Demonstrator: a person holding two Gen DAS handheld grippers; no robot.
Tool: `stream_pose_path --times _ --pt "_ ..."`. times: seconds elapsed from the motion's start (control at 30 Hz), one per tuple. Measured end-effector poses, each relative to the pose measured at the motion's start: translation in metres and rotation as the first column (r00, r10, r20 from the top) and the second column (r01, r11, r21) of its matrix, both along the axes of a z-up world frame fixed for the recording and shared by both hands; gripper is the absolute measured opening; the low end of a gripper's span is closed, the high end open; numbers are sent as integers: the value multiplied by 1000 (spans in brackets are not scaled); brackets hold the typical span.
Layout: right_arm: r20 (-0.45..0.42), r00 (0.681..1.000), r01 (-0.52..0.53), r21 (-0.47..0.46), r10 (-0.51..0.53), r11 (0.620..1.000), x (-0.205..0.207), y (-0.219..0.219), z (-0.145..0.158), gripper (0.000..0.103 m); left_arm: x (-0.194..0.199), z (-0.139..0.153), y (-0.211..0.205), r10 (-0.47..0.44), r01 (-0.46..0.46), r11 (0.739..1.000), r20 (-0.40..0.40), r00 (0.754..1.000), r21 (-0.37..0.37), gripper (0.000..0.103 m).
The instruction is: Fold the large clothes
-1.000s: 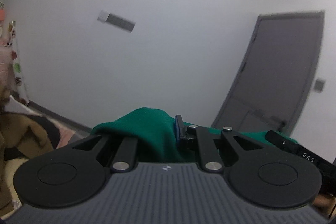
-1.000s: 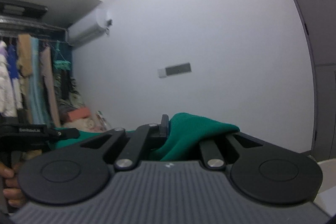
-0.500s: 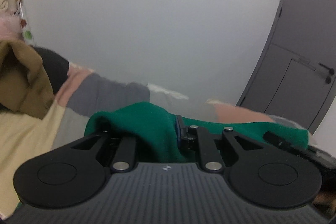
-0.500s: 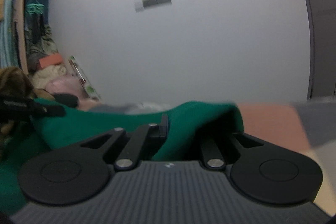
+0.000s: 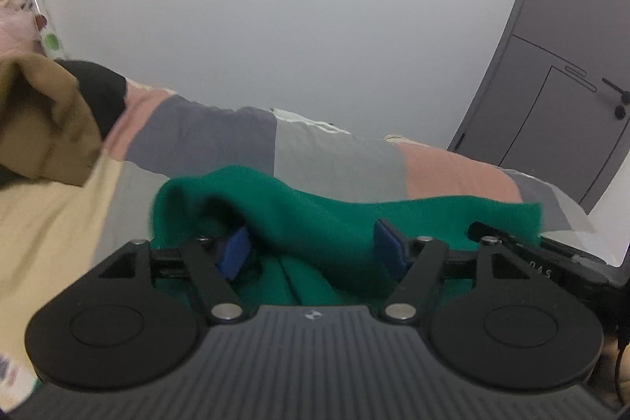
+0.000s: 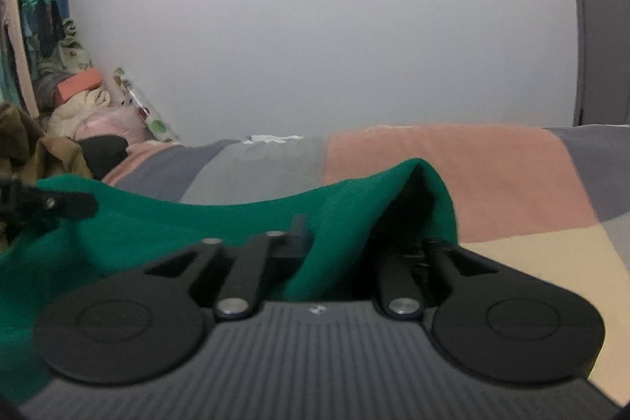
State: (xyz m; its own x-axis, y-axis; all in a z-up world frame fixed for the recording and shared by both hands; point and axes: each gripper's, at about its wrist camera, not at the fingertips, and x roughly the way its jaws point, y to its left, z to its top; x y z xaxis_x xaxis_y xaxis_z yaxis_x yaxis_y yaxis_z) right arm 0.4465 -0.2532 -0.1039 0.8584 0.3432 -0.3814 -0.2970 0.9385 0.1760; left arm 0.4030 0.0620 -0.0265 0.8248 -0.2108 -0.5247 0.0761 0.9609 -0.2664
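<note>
My left tongs (image 5: 315, 247) have just been opening and stand wide, with the green garment (image 5: 323, 219) draped loosely between the pads. My right tongs (image 6: 354, 243) have just been opening too; a fold hides their gap. The garment lies on the patchwork bed (image 6: 453, 168). At the bed's far left corner, brown clothes (image 5: 43, 128) are piled.

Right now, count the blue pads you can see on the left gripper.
2: one pad left of the green cloth fold, the other pad right of it, not pressing; jaws just opened.
</note>
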Motion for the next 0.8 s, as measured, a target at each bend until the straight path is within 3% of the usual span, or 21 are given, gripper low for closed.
stream_pose_path --times 0.13,0.43,0.6,0.8 --pt "34 999 -21 9 20 1000 -37 -5 26 41 -52 28 3 24 -24 1000 18 1000 -18 74" --pt "55 998 -44 25 43 999 -180 -23 80 41 -206 75 -10 43 -43 999 71 997 -9 74" --pt "-29 999 -36 43 38 998 -243 -29 82 41 -288 73 -18 44 -42 998 55 998 -37 74" --pt "-155 988 -5 92 19 996 -296 -34 69 41 -343 45 -34 27 -27 999 -8 1000 -32 74"
